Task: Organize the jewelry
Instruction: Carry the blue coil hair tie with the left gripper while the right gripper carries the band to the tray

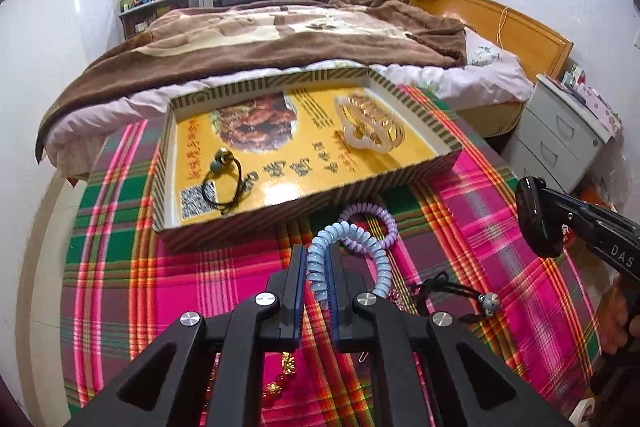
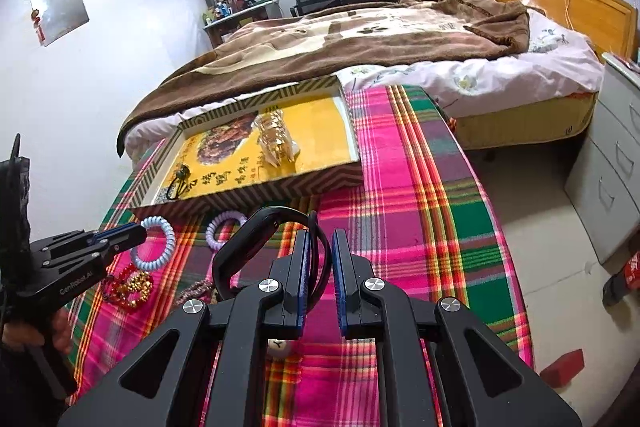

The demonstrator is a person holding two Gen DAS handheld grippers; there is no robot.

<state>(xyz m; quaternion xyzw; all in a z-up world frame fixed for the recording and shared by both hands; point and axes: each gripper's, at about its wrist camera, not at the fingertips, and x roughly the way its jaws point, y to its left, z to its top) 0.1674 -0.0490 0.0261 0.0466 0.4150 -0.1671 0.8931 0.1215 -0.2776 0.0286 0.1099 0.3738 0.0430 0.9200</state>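
Note:
My left gripper [image 1: 318, 251] is shut on a light blue spiral band [image 1: 382, 267], lifted just in front of the yellow tray [image 1: 304, 197]; it also shows in the right wrist view [image 2: 138, 229]. My right gripper [image 2: 320, 239] is shut on a black bangle [image 2: 256, 231]; the bangle also shows in the left wrist view [image 1: 532, 215]. A purple spiral band [image 1: 374, 223] lies by the tray's front wall. In the tray lie a black cord bracelet with beads [image 1: 224, 183] and gold bangles with a white one [image 1: 368, 123].
On the plaid cloth [image 1: 500, 227] lie a black cord with a small charm [image 1: 472, 297], gold and red beads [image 2: 132, 287] and a pinkish bead string [image 2: 196, 291]. A bed stands behind the table, white drawers [image 2: 612, 179] to the right.

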